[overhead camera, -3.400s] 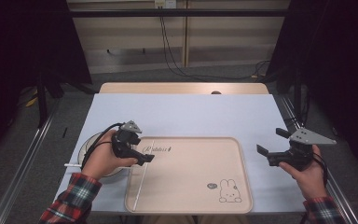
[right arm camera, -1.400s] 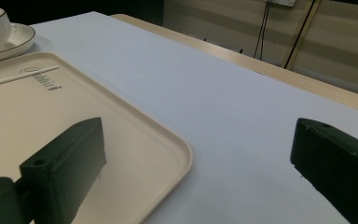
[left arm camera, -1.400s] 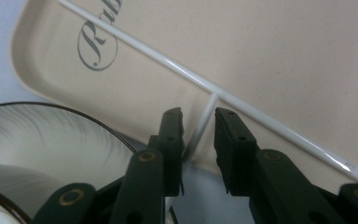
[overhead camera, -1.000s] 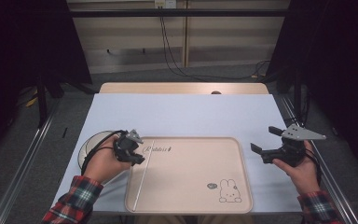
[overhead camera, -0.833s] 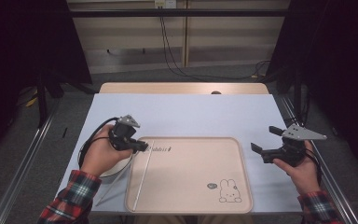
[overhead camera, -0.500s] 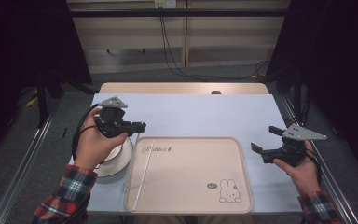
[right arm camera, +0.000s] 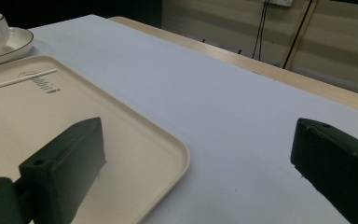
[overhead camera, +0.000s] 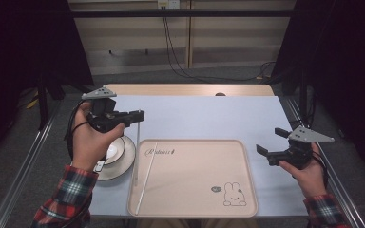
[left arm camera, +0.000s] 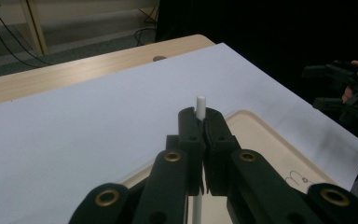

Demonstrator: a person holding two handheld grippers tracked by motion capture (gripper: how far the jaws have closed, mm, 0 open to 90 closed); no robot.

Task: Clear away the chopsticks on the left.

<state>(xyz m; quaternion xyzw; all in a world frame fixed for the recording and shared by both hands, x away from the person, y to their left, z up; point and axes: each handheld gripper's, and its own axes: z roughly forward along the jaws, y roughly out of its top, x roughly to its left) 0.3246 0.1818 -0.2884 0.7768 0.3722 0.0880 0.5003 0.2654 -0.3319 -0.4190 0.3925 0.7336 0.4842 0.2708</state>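
Left gripper [overhead camera: 139, 114] clamps a white stick [left arm camera: 199, 105] upright above the table [overhead camera: 209, 118], beside the saucer [overhead camera: 123, 159]; right gripper [overhead camera: 270, 147] hovers wide open, empty, by the tray [overhead camera: 195, 209].

The left gripper [overhead camera: 135, 114], which 3.4 s ago lay low at the near left edge of the beige tray [overhead camera: 247, 190] beside the white bowl and saucer [overhead camera: 119, 156], has risen and moved away from the person, now held above the blue table cover behind the saucer. Its jaws are pressed together on a thin white stick [left arm camera: 199, 105], which hangs down from them; this stick was not seen lifted before. A second white stick [overhead camera: 147, 178] now lies along the tray's left side. The right gripper [overhead camera: 266, 153] has shifted slightly toward the tray since the first picture.
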